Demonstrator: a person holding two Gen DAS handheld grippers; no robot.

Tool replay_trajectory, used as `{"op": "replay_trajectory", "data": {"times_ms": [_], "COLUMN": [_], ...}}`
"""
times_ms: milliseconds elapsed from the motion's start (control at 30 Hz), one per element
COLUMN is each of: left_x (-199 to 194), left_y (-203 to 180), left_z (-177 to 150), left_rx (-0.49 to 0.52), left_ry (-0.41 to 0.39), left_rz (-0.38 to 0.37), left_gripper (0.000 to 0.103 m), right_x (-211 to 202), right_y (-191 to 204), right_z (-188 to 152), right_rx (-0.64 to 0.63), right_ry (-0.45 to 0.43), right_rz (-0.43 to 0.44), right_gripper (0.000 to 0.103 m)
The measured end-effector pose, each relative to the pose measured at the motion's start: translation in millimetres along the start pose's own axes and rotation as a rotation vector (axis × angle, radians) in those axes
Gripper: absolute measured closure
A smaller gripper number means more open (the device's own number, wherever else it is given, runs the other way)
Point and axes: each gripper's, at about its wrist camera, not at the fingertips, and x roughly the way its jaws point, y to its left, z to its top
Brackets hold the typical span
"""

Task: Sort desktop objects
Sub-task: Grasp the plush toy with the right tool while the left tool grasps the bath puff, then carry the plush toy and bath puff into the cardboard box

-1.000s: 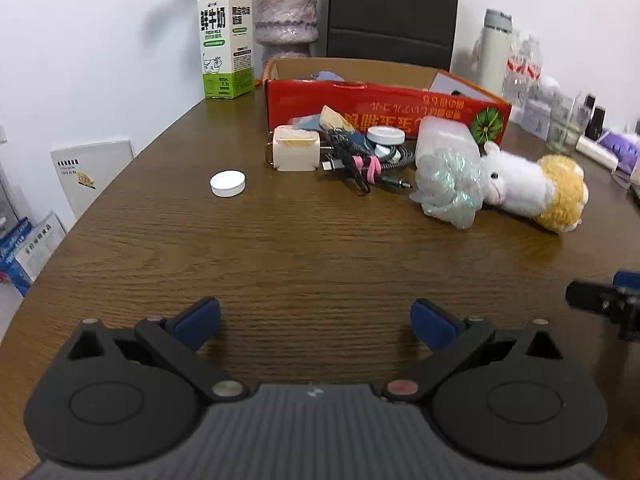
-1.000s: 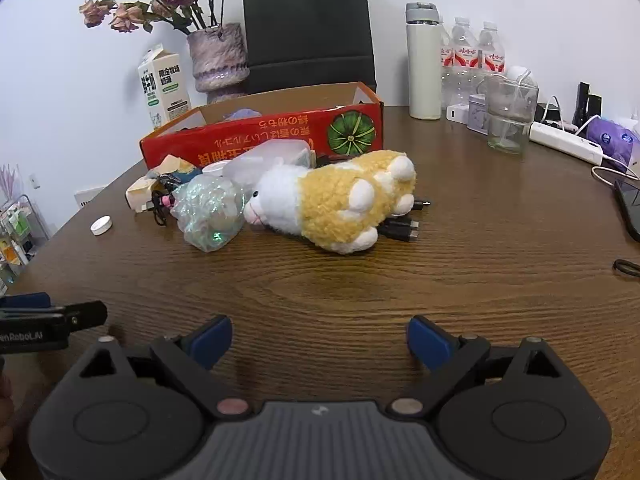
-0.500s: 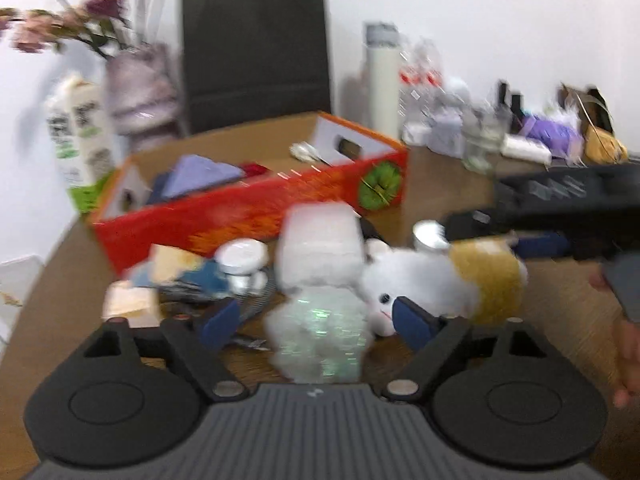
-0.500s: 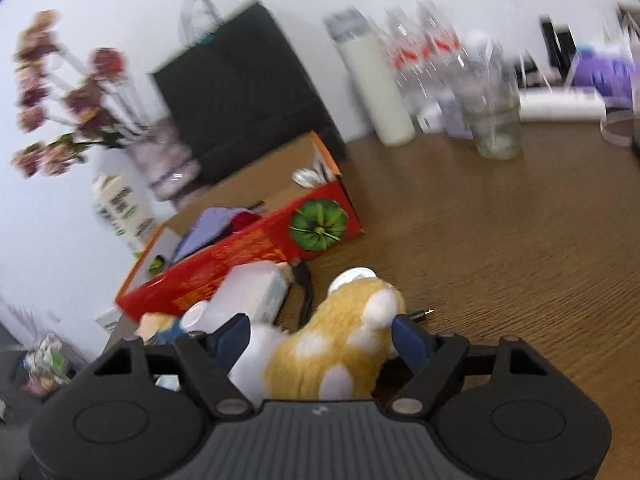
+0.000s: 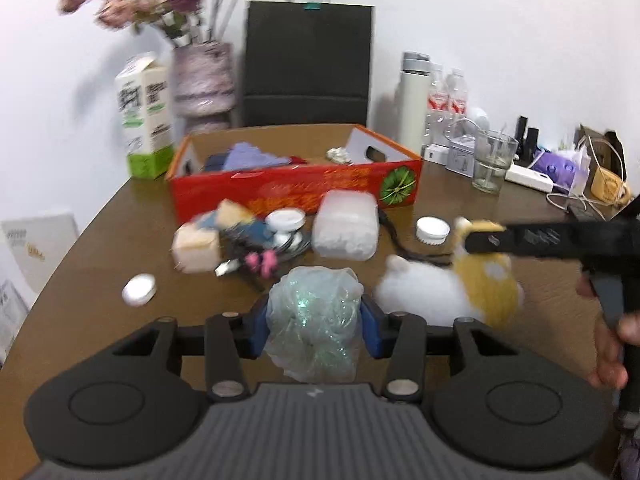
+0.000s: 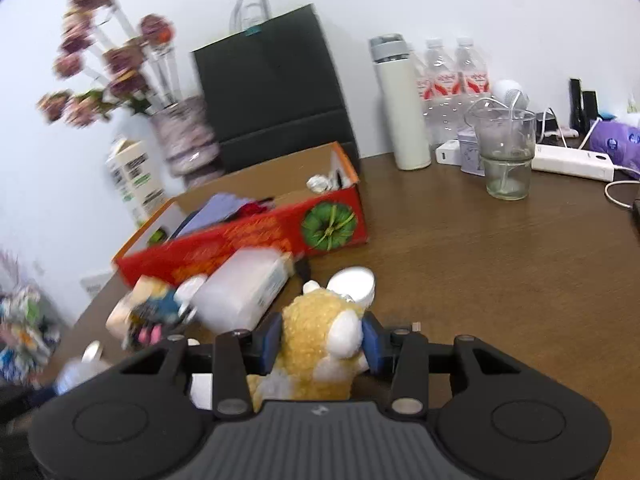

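My left gripper is shut on a crumpled clear plastic bag with a greenish sheen. My right gripper is shut on the yellow rear of a white and yellow plush toy; the toy and the right gripper's arm also show in the left wrist view. An open red cardboard box holding cloth items stands behind the clutter; it also shows in the right wrist view.
On the wooden table lie a clear plastic pack, white lids, a cable tangle, a beige box and a small white disc. A milk carton, vase, black bag, bottles and a glass stand behind.
Both grippers moved forward from the bare table edge to the clutter. The left closed on the plastic bag, the right on the plush toy.
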Motion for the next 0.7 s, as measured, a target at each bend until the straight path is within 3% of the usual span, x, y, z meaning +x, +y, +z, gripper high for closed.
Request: {"op": "replay_trajectory", "data": {"times_ms": [133, 267, 333, 467, 567, 633, 700], "left_x": [-5.5, -3.5, 1.3, 8.0, 9.0, 10.5, 10.7], "left_y": [2.8, -2.8, -7.7, -17.0, -17.6, -12.3, -8.6], "left_z": [-14.4, -23.6, -25.8, -32.7, -39.2, -41.0, -40.0], "left_rx": [0.045, 0.065, 0.075, 0.114, 0.141, 0.128, 0.106], "left_ry": [0.080, 0.097, 0.102, 0.112, 0.130, 0.134, 0.129], "left_rz": [0.084, 0.059, 0.065, 0.095, 0.123, 0.116, 0.109], "left_gripper": [0.054, 0.054, 0.053, 0.044, 0.039, 0.041, 0.056], "right_x": [-33.4, -58.5, -61.5, -58.9, -55.5, -54.2, -45.7], "right_y": [-1.4, 3.7, 7.4, 8.2, 10.2, 11.1, 8.9], "right_z": [-24.3, -37.5, -36.6, -36.6, -41.0, -40.9, -39.8], "right_rx": [-0.003, -0.102, -0.107, -0.029, 0.006, 0.007, 0.038], "right_ry": [0.026, 0.054, 0.077, 0.085, 0.096, 0.095, 0.127], "right_rz": [0.059, 0.108, 0.067, -0.039, -0.073, -0.073, -0.042], "right_gripper": [0.062, 0.054, 0.039, 0.038, 0.037, 0.037, 0.037]}}
